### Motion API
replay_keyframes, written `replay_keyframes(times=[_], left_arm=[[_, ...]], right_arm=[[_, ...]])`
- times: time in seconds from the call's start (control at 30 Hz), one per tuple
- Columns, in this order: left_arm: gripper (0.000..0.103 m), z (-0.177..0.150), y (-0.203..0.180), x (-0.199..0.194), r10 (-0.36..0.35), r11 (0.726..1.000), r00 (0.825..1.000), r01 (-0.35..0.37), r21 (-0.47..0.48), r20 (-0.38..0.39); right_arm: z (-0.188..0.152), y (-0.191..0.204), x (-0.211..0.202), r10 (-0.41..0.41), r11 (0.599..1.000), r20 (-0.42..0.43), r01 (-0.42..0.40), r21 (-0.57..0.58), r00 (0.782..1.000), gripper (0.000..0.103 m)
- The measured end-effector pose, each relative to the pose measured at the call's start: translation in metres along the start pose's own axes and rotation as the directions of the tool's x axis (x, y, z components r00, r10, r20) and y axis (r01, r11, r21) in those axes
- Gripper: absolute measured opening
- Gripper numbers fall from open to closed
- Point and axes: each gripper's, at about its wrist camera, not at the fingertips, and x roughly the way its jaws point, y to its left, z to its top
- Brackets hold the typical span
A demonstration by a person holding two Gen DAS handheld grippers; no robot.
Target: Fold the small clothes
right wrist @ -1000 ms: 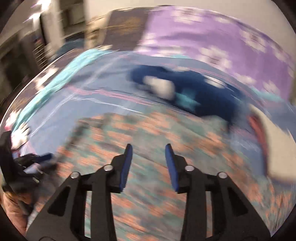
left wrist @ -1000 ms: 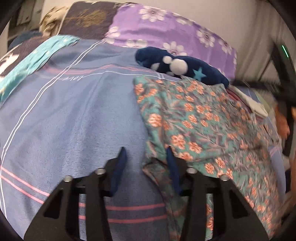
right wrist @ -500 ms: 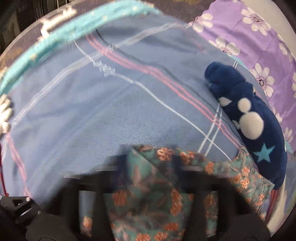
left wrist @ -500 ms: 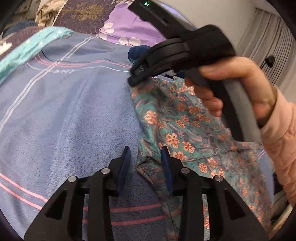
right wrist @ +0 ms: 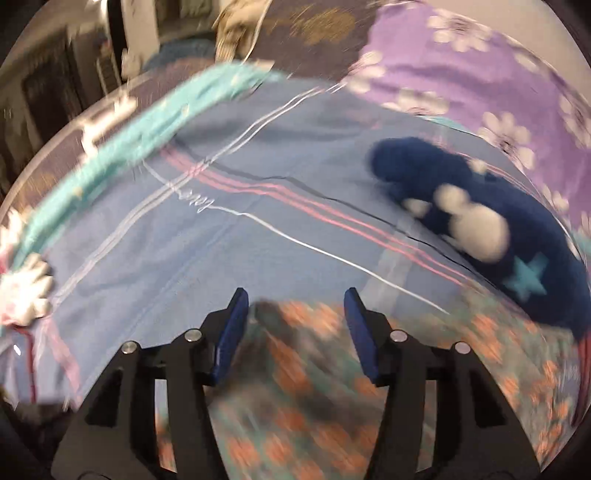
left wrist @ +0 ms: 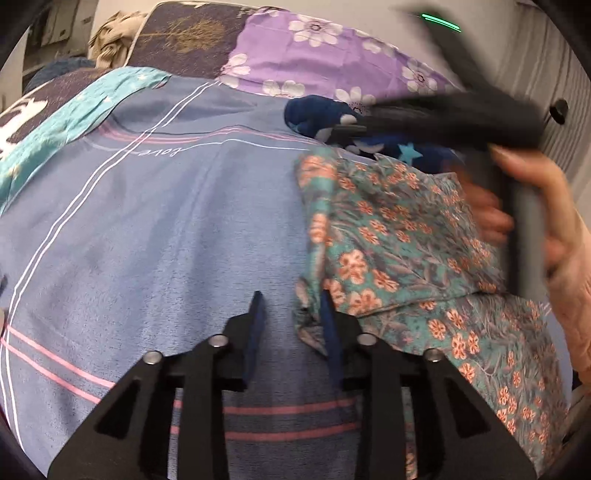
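Blue blanket (left wrist: 155, 229) w/ pink + white stripes covers the bed; purple flowered sheet (left wrist: 325, 51) behind it, white wall (left wrist: 517, 44) at right. Floral garment (left wrist: 399, 236) lies on the blanket's right side, navy plush toy (right wrist: 480, 221) just beyond it. Left gripper (left wrist: 291, 317) jaws opening, garment corner between them. Right gripper (right wrist: 295, 325), in a hand (left wrist: 554, 236), jaws opening over the garment's edge, not pressing it

A bed is covered with a blue blanket (left wrist: 155, 236) striped in pink and white. Behind it lie a purple flowered quilt (left wrist: 317, 48) and a dark patterned pillow (left wrist: 184, 35). A pale wall (left wrist: 369, 14) rises beyond, with dim shelving (right wrist: 55, 85) at left.
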Motion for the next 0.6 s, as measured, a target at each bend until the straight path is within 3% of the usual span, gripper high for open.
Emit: replay_keyframes(times=[0.07,0.2,0.33,0.43,0.5,0.6], left_arm=[[0.035,-0.001,0.002,-0.002,0.003,1.0,1.0,-0.003,-0.003,0.005],[0.035,-0.002,-0.003,-0.004,0.028,0.999,1.0,-0.028,0.016,0.011],[0.039,0.003,-0.003,-0.001,0.045,0.999,0.999,-0.046,0.01,0.006],[0.041,0.009,-0.004,0.002,0.117,0.993,0.993,-0.117,0.025,0.002],[0.04,0.016,-0.015,-0.003,0.189,0.981,0.982,-0.189,0.047,0.011],[0.039,0.029,-0.04,-0.017,0.155,0.985,0.988,-0.156,0.078,0.026]], right_arm=[[-0.025,-0.037,-0.028,-0.008,0.999,0.001,0.008,0.05,1.0,0.035],[-0.087,-0.118,-0.071,-0.058,0.975,-0.028,0.062,0.212,0.998,0.03],[-0.155,-0.183,-0.1,-0.09,0.92,-0.051,0.103,0.379,0.995,0.03],[-0.193,-0.209,-0.104,-0.058,0.884,-0.061,0.08,0.461,0.996,0.03],[-0.208,-0.212,-0.1,-0.044,0.89,-0.027,0.052,0.453,0.999,0.027],[-0.207,-0.203,-0.105,-0.08,0.906,-0.016,0.079,0.417,0.997,0.027]])
